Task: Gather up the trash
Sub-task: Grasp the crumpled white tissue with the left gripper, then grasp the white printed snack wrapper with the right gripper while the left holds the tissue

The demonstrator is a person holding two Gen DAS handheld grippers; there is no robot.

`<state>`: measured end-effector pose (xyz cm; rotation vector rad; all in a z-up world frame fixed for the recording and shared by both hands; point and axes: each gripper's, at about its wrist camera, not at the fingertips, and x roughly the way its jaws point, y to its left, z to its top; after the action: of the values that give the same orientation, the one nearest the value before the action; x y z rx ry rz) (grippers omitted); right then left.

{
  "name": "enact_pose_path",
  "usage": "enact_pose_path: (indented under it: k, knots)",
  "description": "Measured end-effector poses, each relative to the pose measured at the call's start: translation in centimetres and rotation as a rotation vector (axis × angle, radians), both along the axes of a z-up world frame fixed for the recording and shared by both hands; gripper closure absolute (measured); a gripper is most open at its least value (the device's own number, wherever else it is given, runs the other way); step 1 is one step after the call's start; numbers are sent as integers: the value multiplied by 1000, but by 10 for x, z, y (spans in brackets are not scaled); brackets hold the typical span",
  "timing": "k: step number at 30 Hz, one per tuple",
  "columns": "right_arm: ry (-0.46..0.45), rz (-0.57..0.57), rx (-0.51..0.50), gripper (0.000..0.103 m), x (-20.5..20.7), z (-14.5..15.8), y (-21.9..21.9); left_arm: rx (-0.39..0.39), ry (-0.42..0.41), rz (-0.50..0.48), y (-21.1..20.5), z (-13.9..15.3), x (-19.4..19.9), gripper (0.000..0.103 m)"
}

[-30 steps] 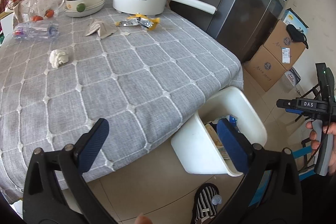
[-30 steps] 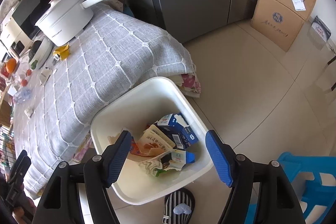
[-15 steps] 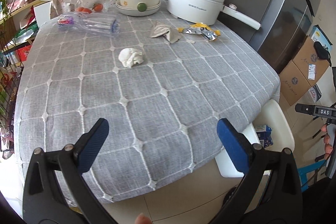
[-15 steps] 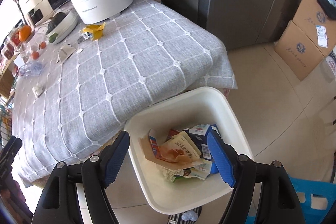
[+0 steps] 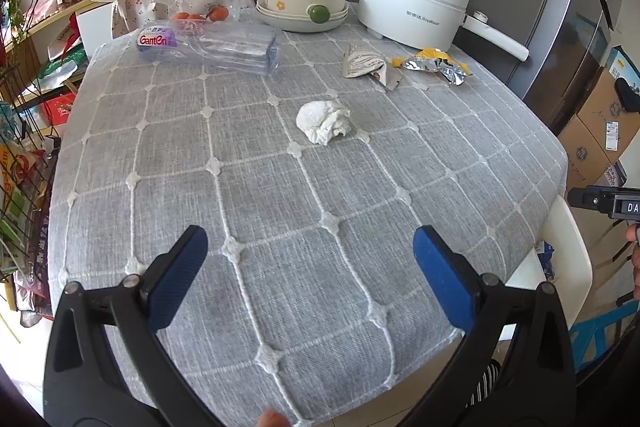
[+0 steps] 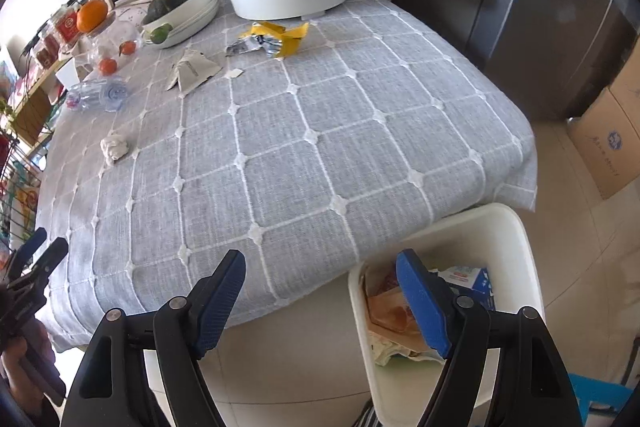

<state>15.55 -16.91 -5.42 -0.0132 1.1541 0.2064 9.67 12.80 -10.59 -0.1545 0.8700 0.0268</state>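
The left tongs [image 5: 310,273] hang wide open over the near part of the tabletop [image 5: 248,187], which is covered in a grey checked cloth; nothing sits between their blue pads. Ahead of them, roughly on their centre line and well apart, lies a crumpled white tissue [image 5: 324,121]. Farther ahead and to the left of that lies a flattened clear plastic bottle [image 5: 212,47] on its side. Beyond the tissue and a little to the right lies a torn printed paper packet [image 5: 366,65], and just to the right of it a yellow and silver foil wrapper [image 5: 434,65], near the base of a white electric pot [image 5: 412,7].

The right tongs [image 6: 320,291] are also spread wide, their jaws opening a little further, with nothing gripped. Their left pad hangs over the near edge of the tabletop; their right pad hangs over a white trash bin [image 6: 516,235] standing on the floor against that edge. Cartons and wrappers lie in the bin beneath that pad. From these tongs the foil wrapper and paper packet lie far ahead, the tissue far ahead to the left.
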Motion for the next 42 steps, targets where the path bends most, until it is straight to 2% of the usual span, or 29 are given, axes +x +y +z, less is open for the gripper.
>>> enact_pose_path:
  k: [7,10,13,15,16,18,20,24,26,34,42]
  knots:
    - [4,68,-57,23,15,-10,40,-41,-21,-38,6,-3,25,1]
    - [0,84,-77,23,18,-12,48,-23,-45,-68,-4,-1,44,1]
    - [7,86,-75,23,21,-14,51,13,-24,-90,-11,-8,70,6]
    - [9,82,-78,23,22,-15,51,31,4,-81,-11,-17,86,16]
    - [10,79,-80,23,24,-16,50,26,23,-77,-8,-22,94,20]
    - [14,74,-84,23,25,-17,48,4,49,-60,-3,-32,104,32]
    - [15,72,-94,23,26,-18,46,-7,26,-47,2,-33,107,37]
    - [19,66,-119,23,28,-22,42,-65,14,-42,9,-31,111,64]
    - [24,60,-128,23,29,-25,40,-86,2,-49,12,-29,109,68]
    - [14,59,-128,23,26,-26,42,-127,-35,-16,25,-22,83,70]
    - [-33,108,-1,23,39,-27,75,-154,-34,49,54,-16,48,70]
